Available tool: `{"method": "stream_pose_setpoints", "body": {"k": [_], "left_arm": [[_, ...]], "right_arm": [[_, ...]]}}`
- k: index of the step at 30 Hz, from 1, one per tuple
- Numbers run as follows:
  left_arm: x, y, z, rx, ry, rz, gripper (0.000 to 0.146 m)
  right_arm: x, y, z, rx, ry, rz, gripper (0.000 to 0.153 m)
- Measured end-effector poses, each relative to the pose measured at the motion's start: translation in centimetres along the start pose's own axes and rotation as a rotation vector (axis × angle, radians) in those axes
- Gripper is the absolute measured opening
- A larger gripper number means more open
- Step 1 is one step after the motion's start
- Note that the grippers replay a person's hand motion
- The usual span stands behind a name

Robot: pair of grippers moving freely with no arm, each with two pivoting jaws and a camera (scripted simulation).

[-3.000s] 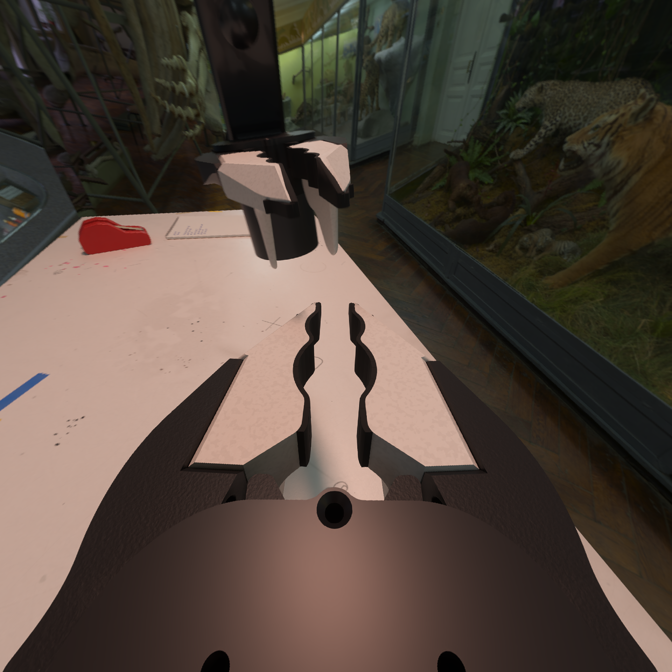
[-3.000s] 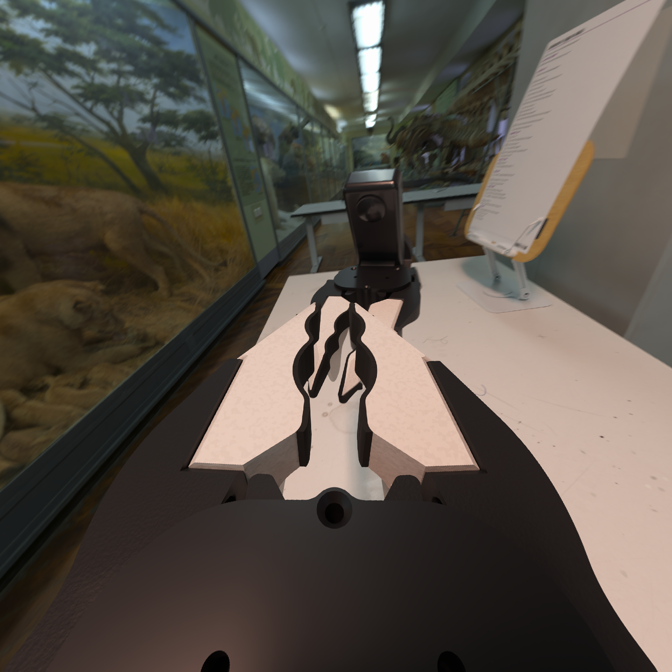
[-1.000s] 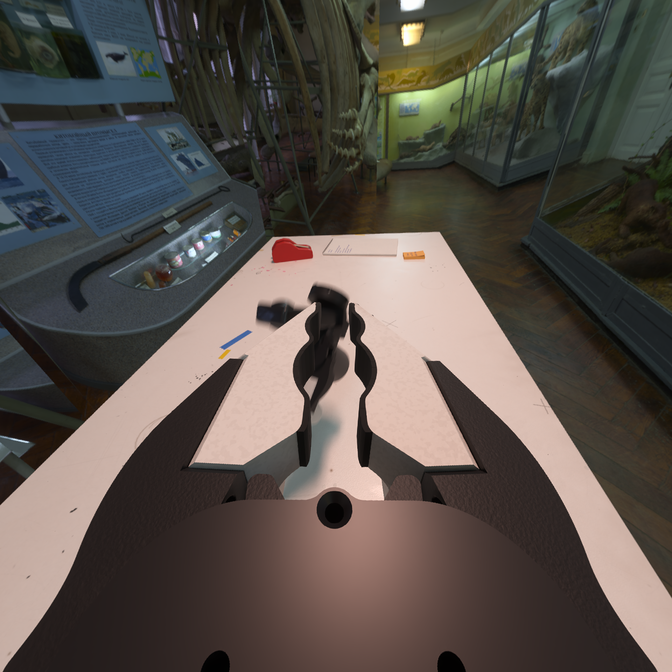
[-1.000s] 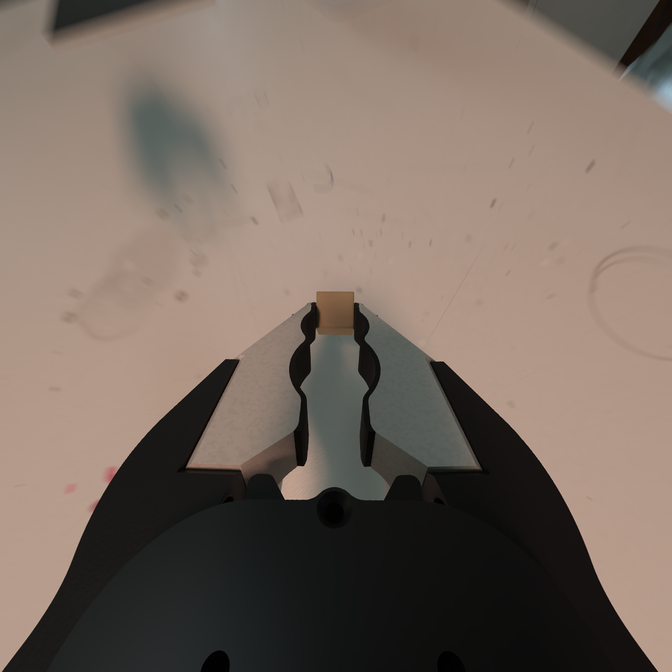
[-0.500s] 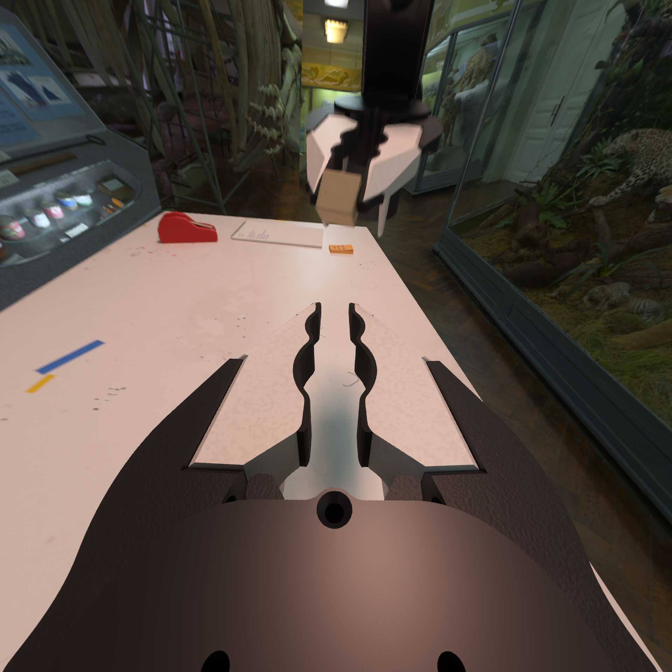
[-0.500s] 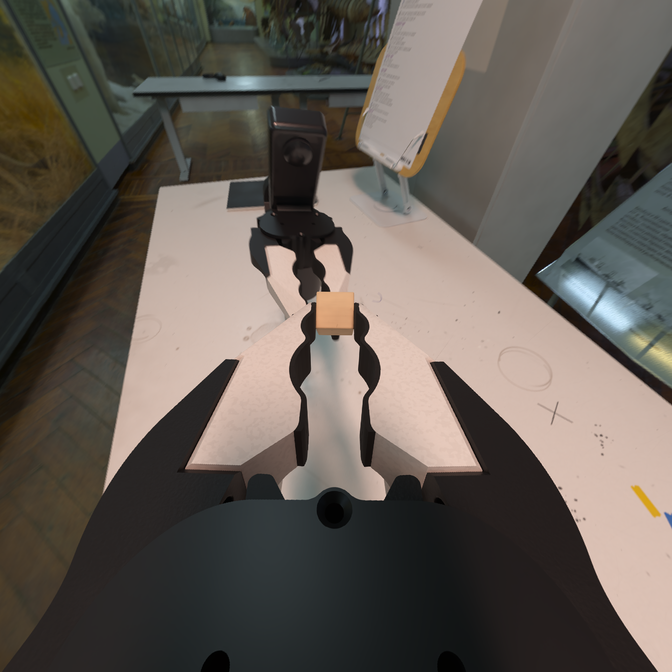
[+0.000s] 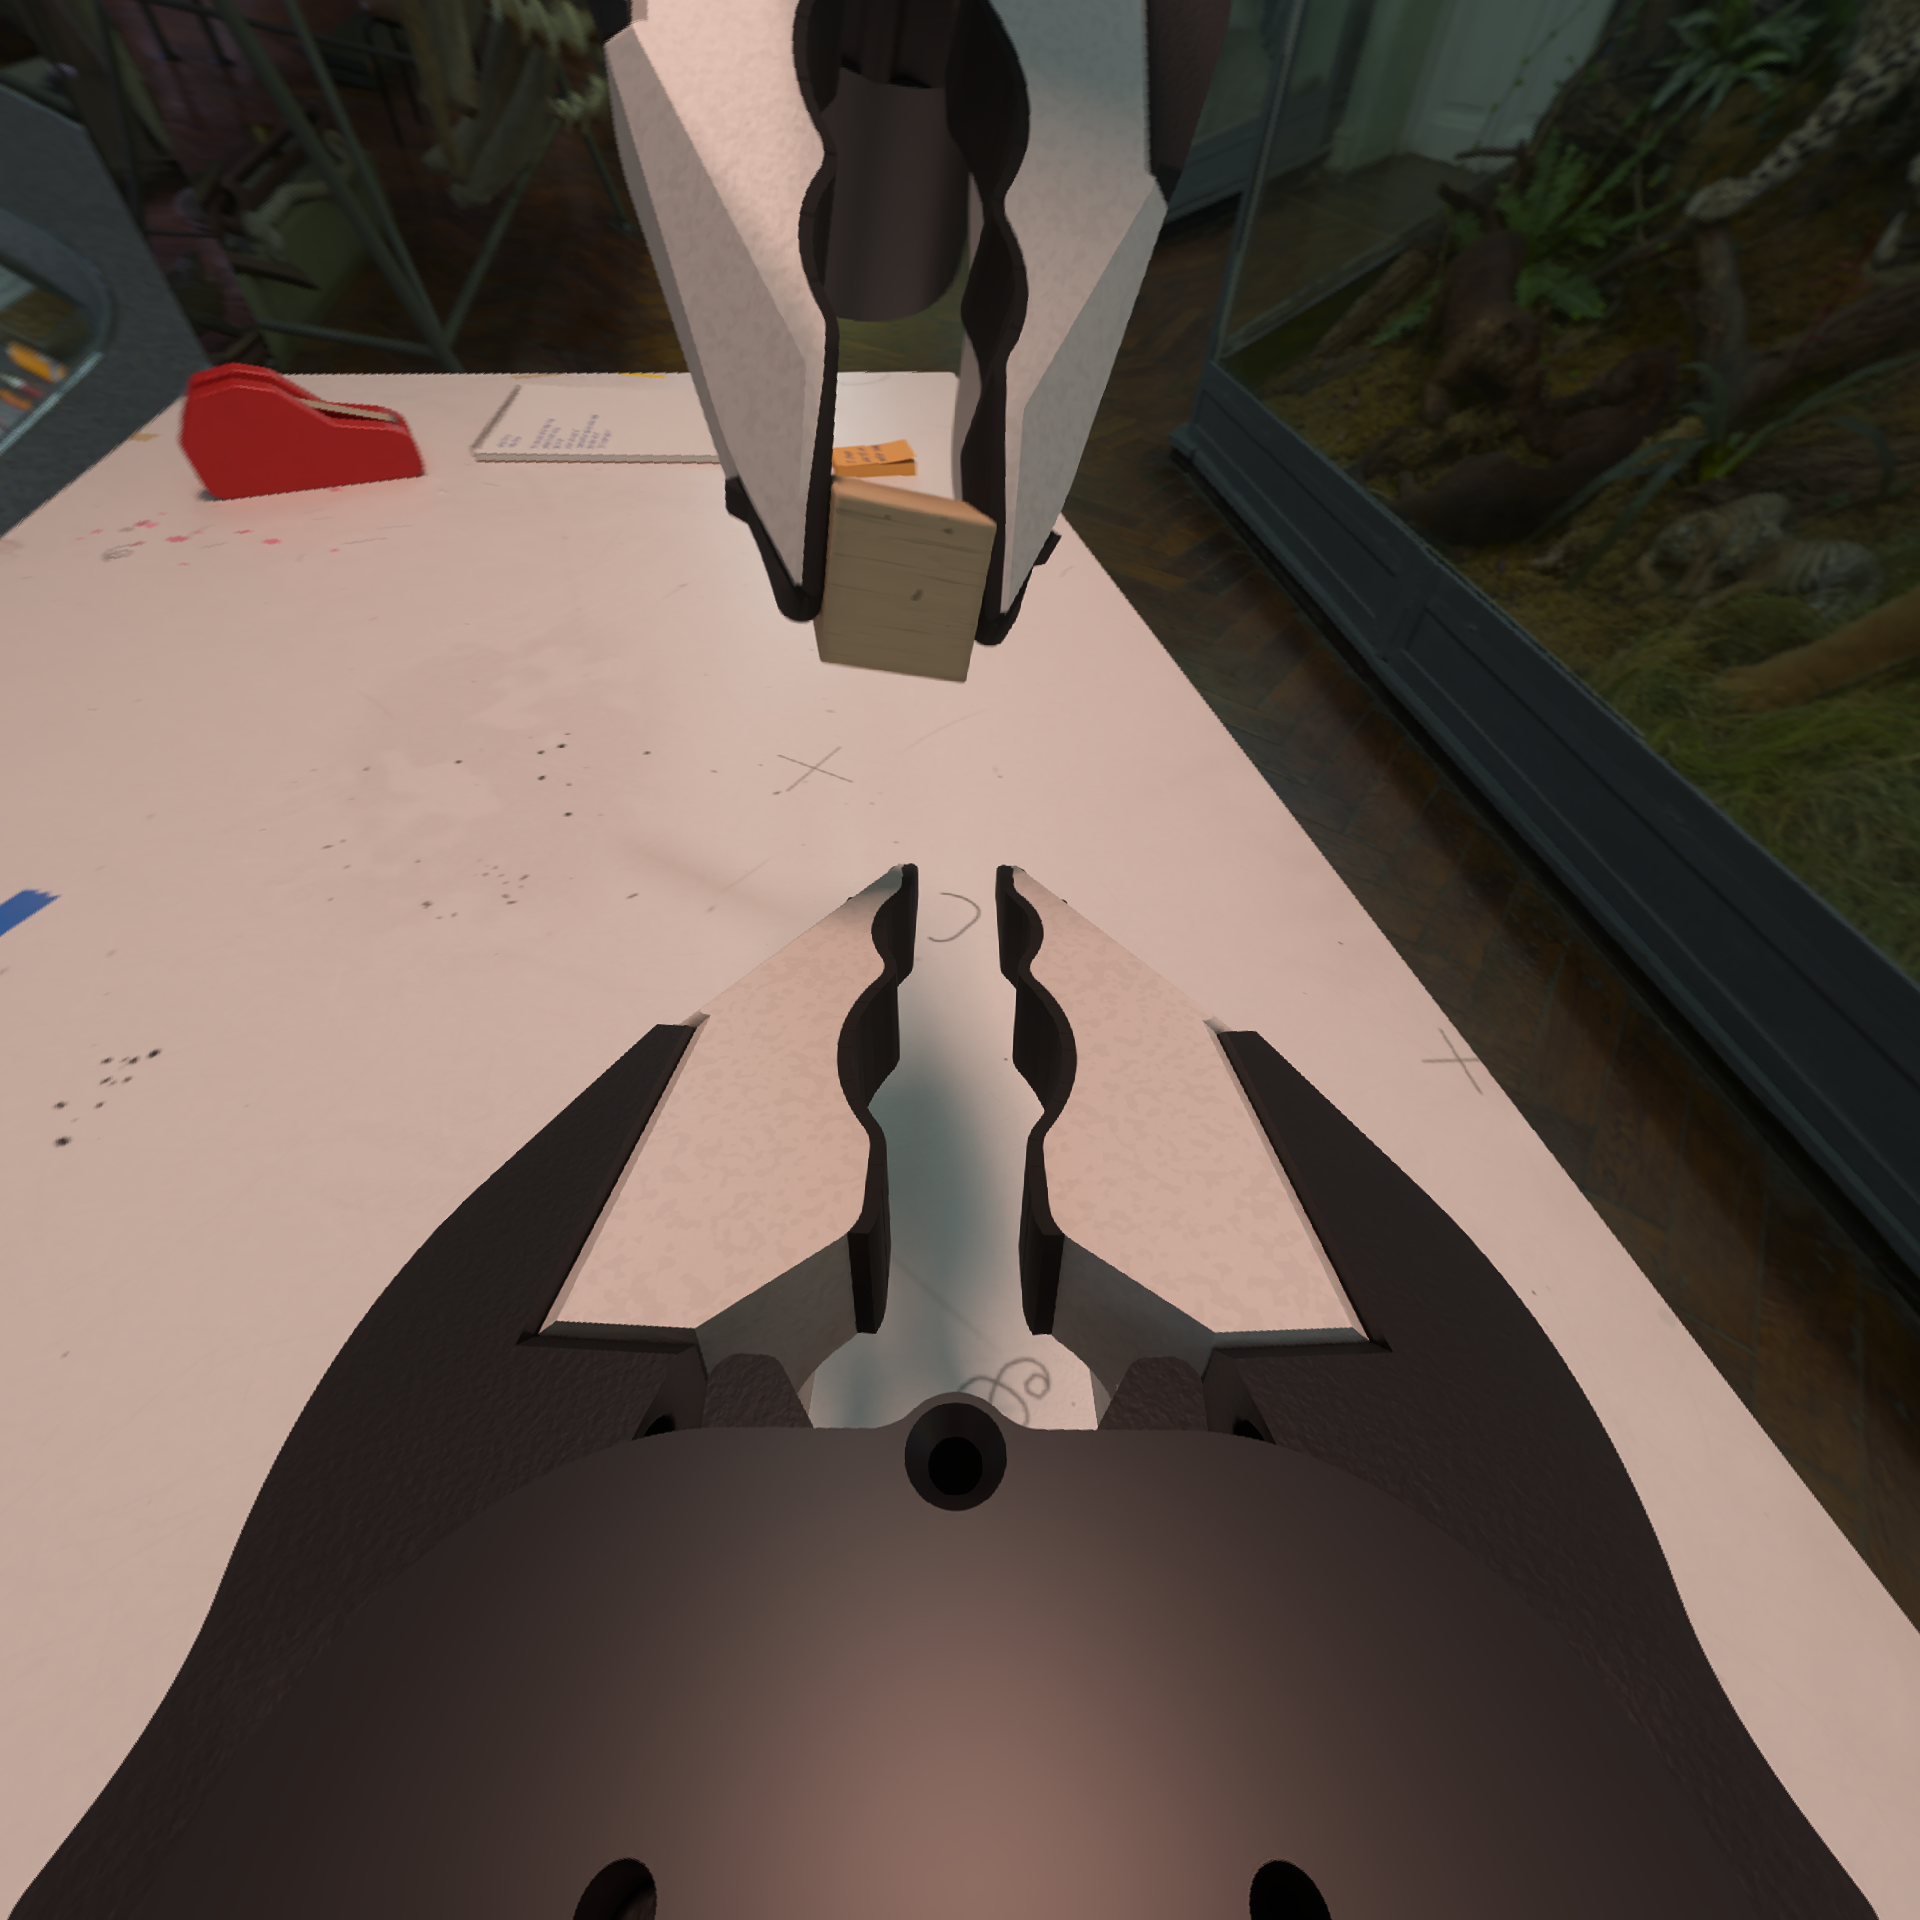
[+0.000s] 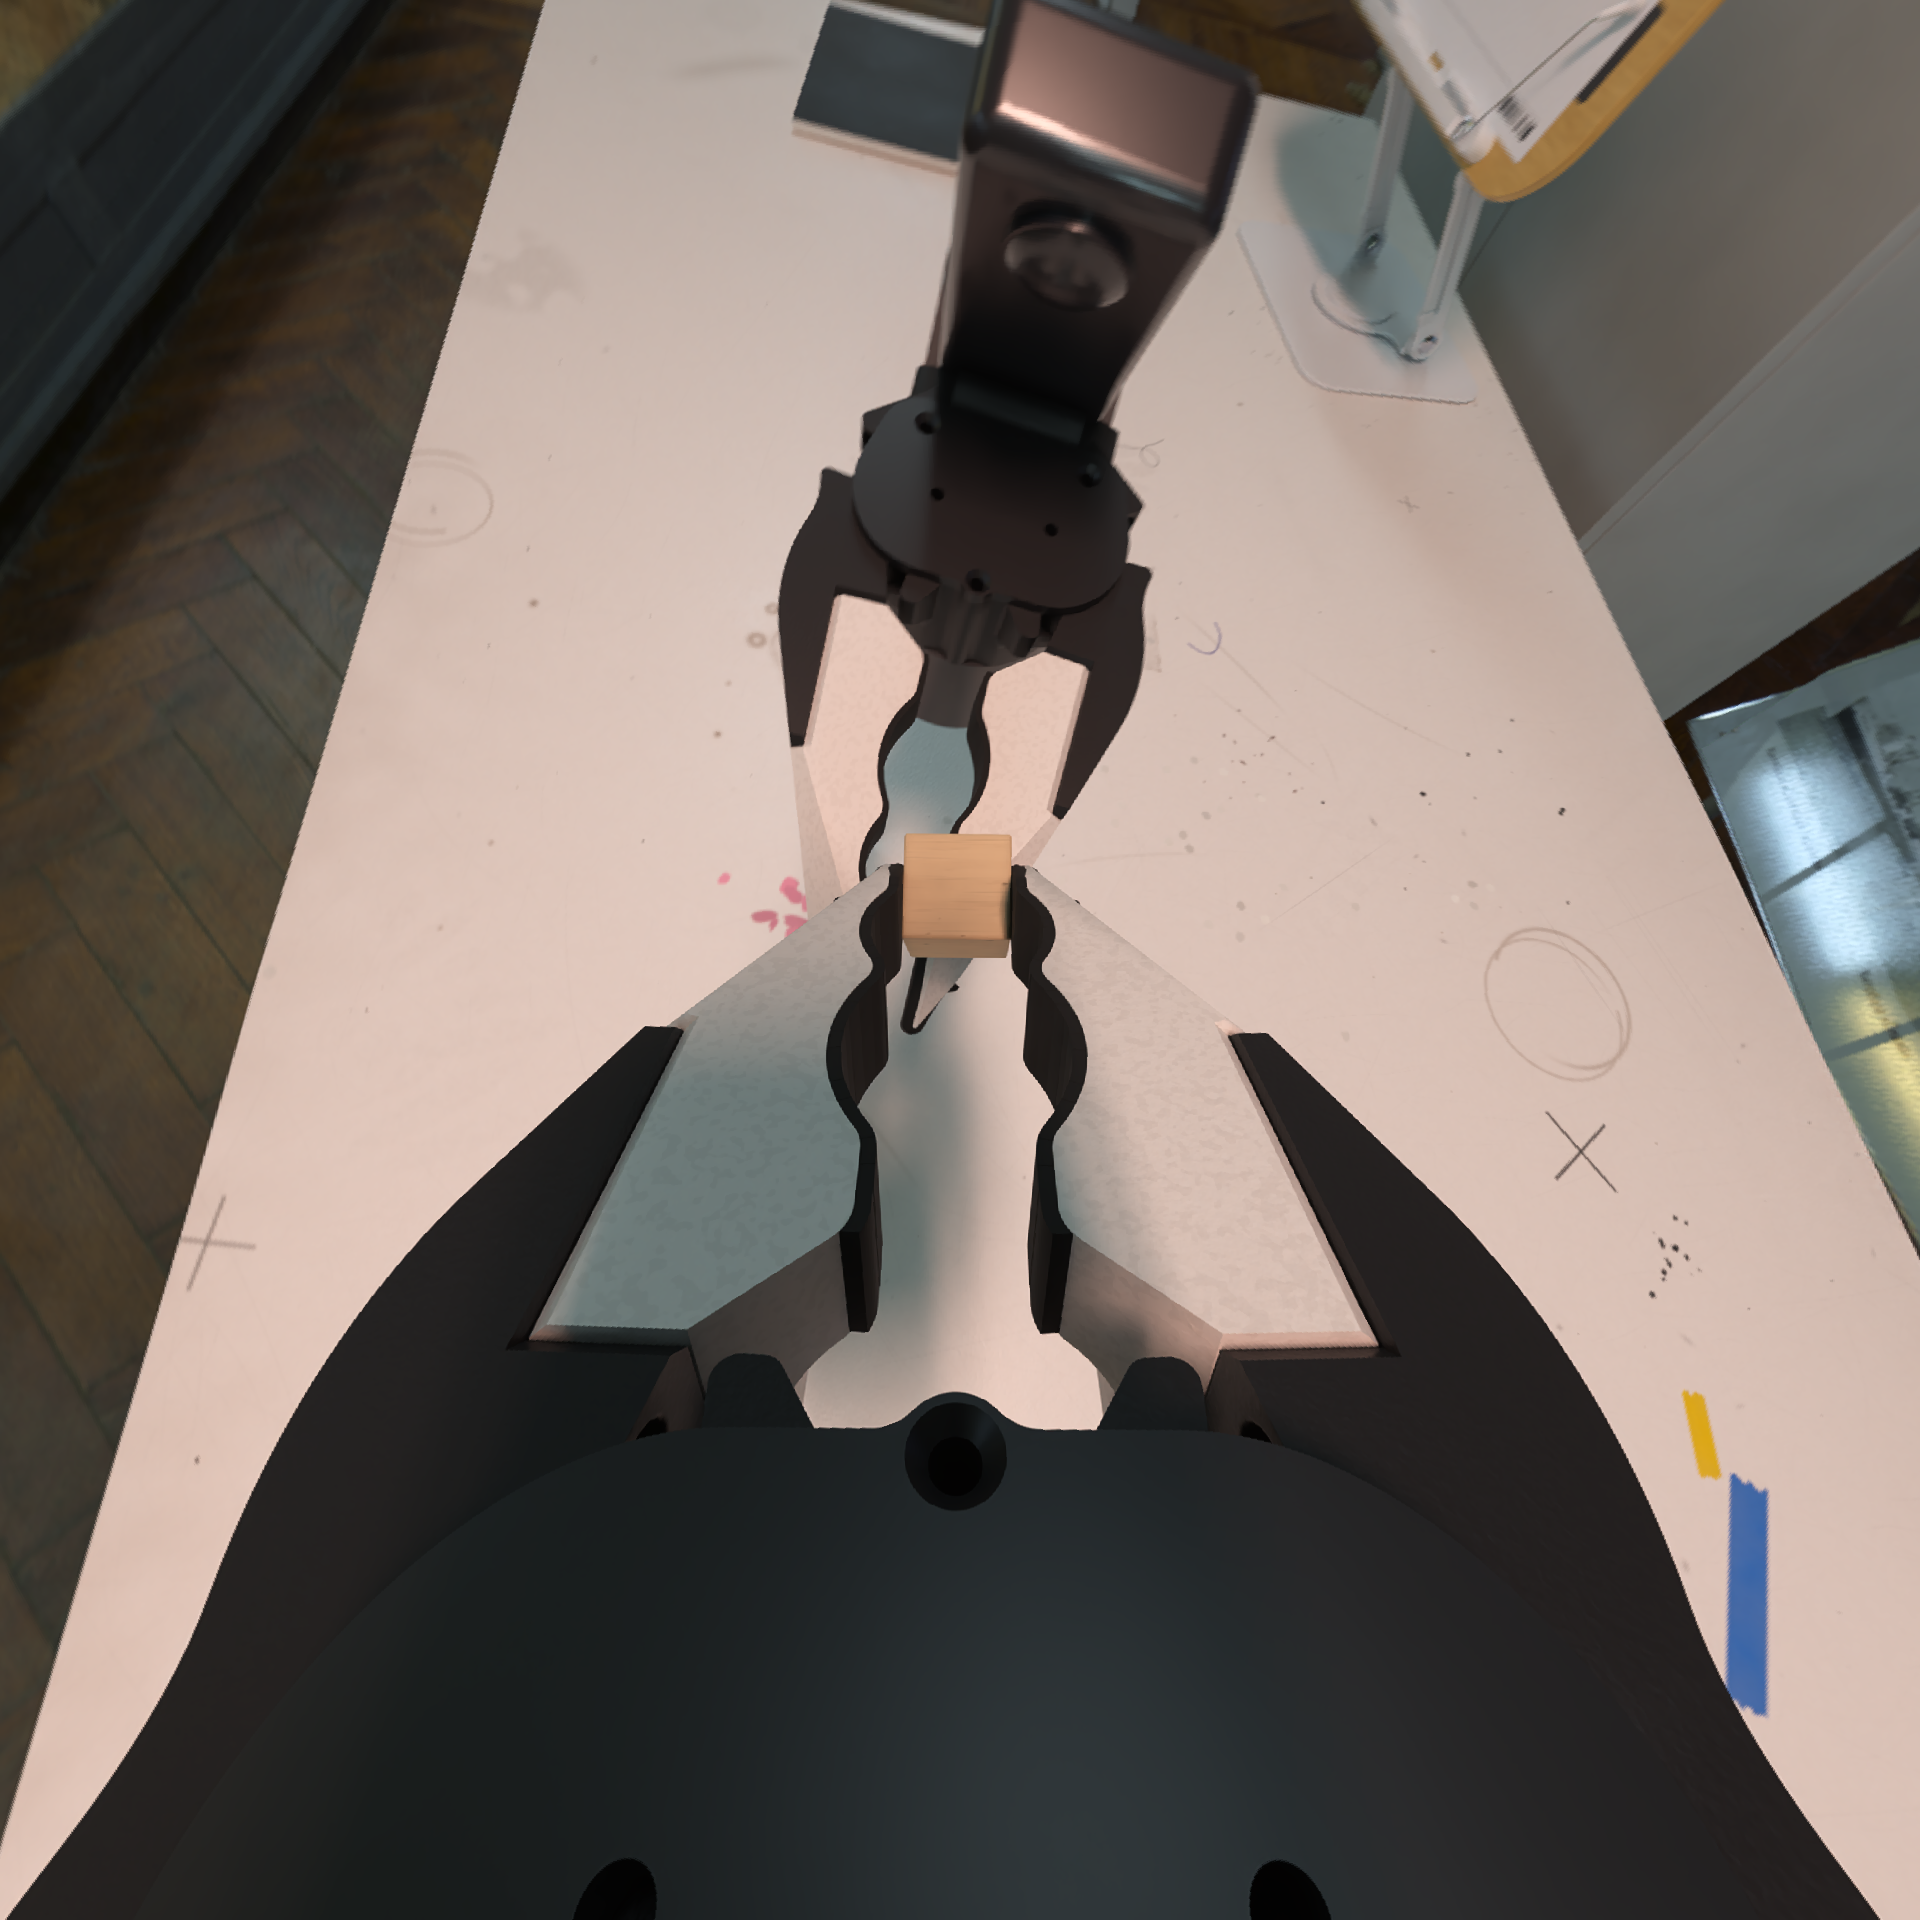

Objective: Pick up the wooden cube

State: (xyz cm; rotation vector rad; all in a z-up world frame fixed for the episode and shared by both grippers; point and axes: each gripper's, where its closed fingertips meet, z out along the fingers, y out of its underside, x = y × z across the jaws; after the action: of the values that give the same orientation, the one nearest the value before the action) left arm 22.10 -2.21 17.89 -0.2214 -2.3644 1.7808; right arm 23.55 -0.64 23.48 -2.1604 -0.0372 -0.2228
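Observation:
The wooden cube [image 8: 956, 899] is a small pale block pinched between the fingertips of my right gripper [image 8: 956, 906]. It is held clear above the white table [image 8: 582, 727]. In the left wrist view the right gripper [image 7: 896, 618] hangs down from above, shut on the cube [image 7: 899, 592], just ahead of my left gripper [image 7: 954, 894]. My left gripper is empty, its fingers a narrow gap apart, low over the table. In the right wrist view it [image 8: 951, 821] faces the cube from just beyond and below.
A red tape dispenser [image 7: 296, 436], a notepad [image 7: 592, 426] and an orange note [image 7: 873, 457] lie at the table's far end. A glass display case [image 7: 1558, 644] runs along the right. A document stand [image 8: 1382, 312] and a dark pad [image 8: 883, 94] stand behind the left gripper.
The right gripper closed on the cube on the table a second ago and lifted it. It has now come closer to the left gripper and tilted down. The left gripper stays empty.

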Motion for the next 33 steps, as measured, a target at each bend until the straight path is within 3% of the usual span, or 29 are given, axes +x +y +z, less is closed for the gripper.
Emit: {"method": "stream_pose_setpoints", "body": {"k": [8, 13, 20, 24, 29, 33], "left_arm": [[2.3, 0.6, 0.4, -0.043, 0.122, 0.055, 0.015], [4.7, 0.3, 0.3, -0.023, 0.3, 0.025, 0.015], [-0.4, -1.0, -1.6, 0.011, -0.006, -0.032, 0.015], [-3.8, -0.8, -3.5, -0.051, -0.258, -0.018, 0.015], [-6.3, -0.5, -5.2, -0.102, -0.483, -0.01, 0.015], [-6.9, -0.6, -5.9, -0.104, -0.542, 0.001, 0.015]], "right_arm": [[-2.8, 0.3, 0.5, -0.018, -0.143, -0.081, 0.02], [-4.1, -0.3, 0.4, 0.028, -0.209, -0.143, 0.02], [1.3, -1.4, 0.9, 0.071, -0.004, 0.295, 0.02], [4.1, -1.7, 1.8, 0.136, 0.104, 0.532, 0.02], [6.1, -1.9, 2.7, 0.184, 0.236, 0.62, 0.02], [6.4, -2.4, 2.9, 0.219, 0.265, 0.606, 0.02]]}}
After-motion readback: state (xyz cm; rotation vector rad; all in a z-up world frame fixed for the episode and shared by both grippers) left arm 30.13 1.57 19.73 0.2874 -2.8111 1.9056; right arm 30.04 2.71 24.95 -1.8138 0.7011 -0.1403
